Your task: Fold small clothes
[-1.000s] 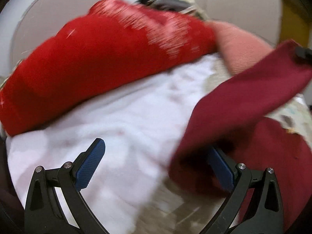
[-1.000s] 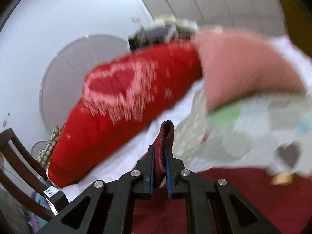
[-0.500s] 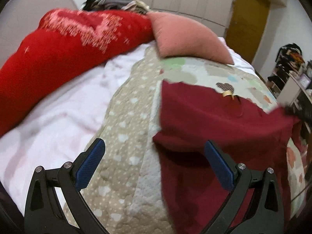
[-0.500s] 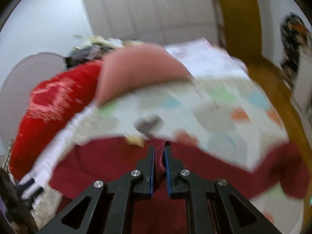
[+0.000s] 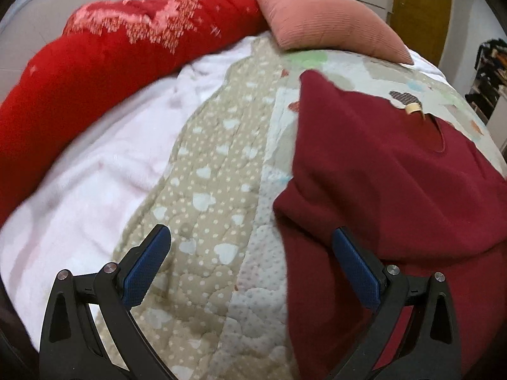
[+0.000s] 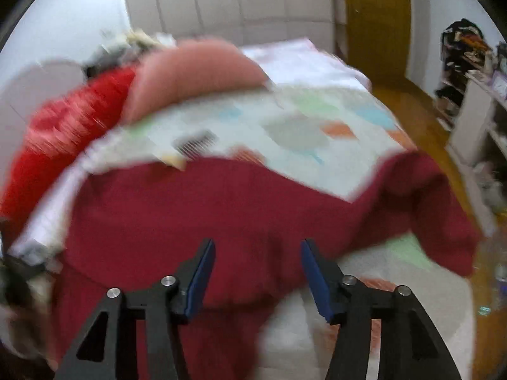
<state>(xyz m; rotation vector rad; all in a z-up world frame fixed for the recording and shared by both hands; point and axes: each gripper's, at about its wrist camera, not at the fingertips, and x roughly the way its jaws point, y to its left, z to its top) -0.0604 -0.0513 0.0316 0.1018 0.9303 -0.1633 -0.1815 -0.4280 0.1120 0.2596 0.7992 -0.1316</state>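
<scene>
A dark red garment (image 5: 389, 171) lies spread on the patterned quilt (image 5: 209, 190) of a bed, its neckline with a tan tag toward the pillows. It also shows in the right wrist view (image 6: 221, 209), with one sleeve reaching toward the bed's right edge. My left gripper (image 5: 250, 253) is open and empty above the quilt, its right finger (image 5: 355, 262) over the garment's left edge. My right gripper (image 6: 256, 269) is open and empty just above the garment's lower part. The right wrist view is blurred.
A bright red bolster (image 5: 104, 57) and a pink pillow (image 5: 326, 22) lie at the head of the bed. A white blanket (image 5: 88, 171) lies left of the quilt. A wooden floor (image 6: 421, 120) and shelves (image 6: 475, 101) are to the right of the bed.
My right gripper held a fold of the dark red garment, carried it across to the right, then opened and let it go. The garment now lies spread flat. My left gripper stayed open.
</scene>
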